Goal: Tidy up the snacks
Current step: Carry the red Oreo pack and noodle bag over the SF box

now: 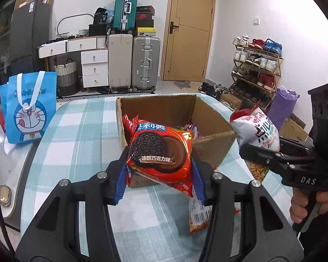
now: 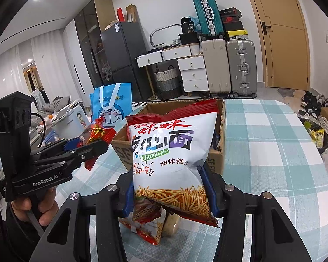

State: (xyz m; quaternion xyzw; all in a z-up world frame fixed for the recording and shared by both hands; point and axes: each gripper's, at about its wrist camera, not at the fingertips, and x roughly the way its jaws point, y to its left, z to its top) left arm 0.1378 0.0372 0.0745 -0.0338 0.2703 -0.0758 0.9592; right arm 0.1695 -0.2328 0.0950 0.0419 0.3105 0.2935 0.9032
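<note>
My left gripper [image 1: 159, 174] is shut on a red Oreo packet [image 1: 161, 152] and holds it up in front of the open cardboard box [image 1: 210, 113]. It also shows in the right wrist view [image 2: 91, 144], at the left. My right gripper [image 2: 170, 187] is shut on a white noodle-snack bag [image 2: 172, 150], held upright in front of the box [image 2: 217, 161]. That bag shows at the right of the left wrist view [image 1: 260, 135]. Several snack packets lie inside the box. Another noodle-snack packet [image 2: 146, 224] lies on the tablecloth below my right gripper.
The table has a checked teal cloth [image 1: 81, 144]. A blue Doraemon bag [image 1: 29, 109] stands at its left edge. A small round item [image 2: 171, 224] lies beside the loose packet. Suitcases, drawers and a shoe rack [image 1: 255, 72] stand beyond the table.
</note>
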